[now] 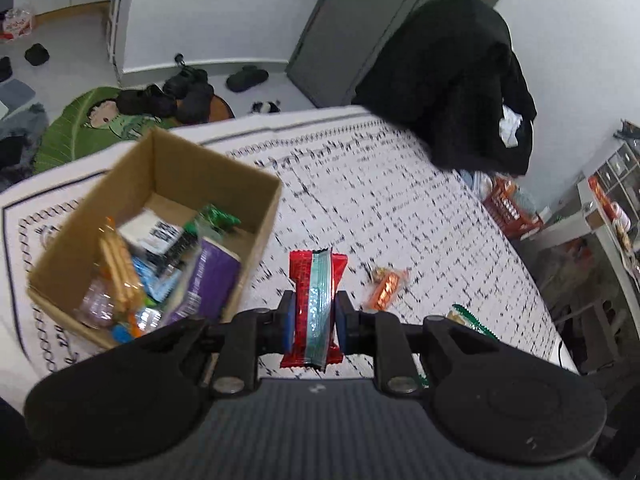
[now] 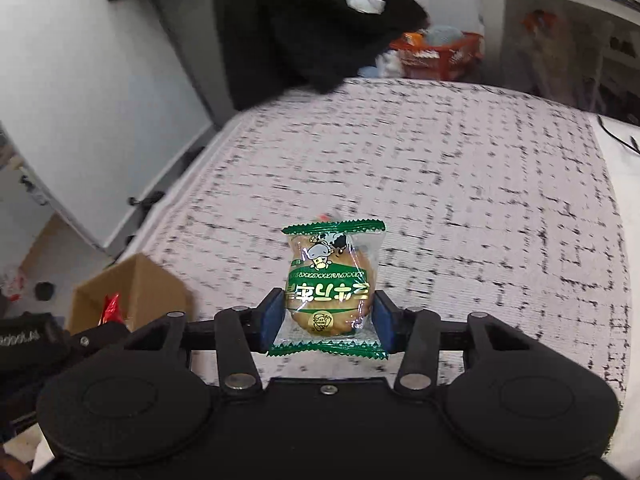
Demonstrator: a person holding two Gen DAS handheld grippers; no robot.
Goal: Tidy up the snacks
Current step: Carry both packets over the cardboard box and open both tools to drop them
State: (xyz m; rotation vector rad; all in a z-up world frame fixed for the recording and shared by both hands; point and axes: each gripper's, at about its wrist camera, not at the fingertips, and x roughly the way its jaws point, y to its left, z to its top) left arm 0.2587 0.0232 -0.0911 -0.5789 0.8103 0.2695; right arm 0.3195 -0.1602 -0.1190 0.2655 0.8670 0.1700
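The left gripper (image 1: 316,322) has its fingers (image 1: 289,320) clenched on a red snack packet (image 1: 314,304), pinching it edge-on across its narrow middle, so the packet stands upright with both crimped ends free above and below the pads. That grip suits a drop: the packet hangs clear of the table (image 1: 400,184) and should slide straight down once let go. The cardboard box (image 1: 256,216) sits just to the left of it, open-topped and already holding a jumble of wrapped snacks, a purple packet (image 1: 212,276) near its right wall among them. The box looks like the collecting place, so carrying the red packet left over the rim seems the step in hand.

The right gripper (image 2: 329,312) has its fingers (image 2: 269,316) grasping a green-edged cake packet (image 2: 332,284) by its two long sides, squeezing the soft cake only lightly; the wrapper's sealed ends stick out near and far. It is held above the patterned table, with the box corner (image 2: 136,284) low at the left, a red wrapper tip showing beside it.

Still loose on the table in the left camera are a small orange sweet (image 1: 386,286), right of the red packet, and a green-edged wrapper (image 1: 470,318) nearer, partly hidden behind the gripper. Both remain to be gathered. A dark coat (image 1: 452,80) hangs over a chair at the table's far side, well away from the work.
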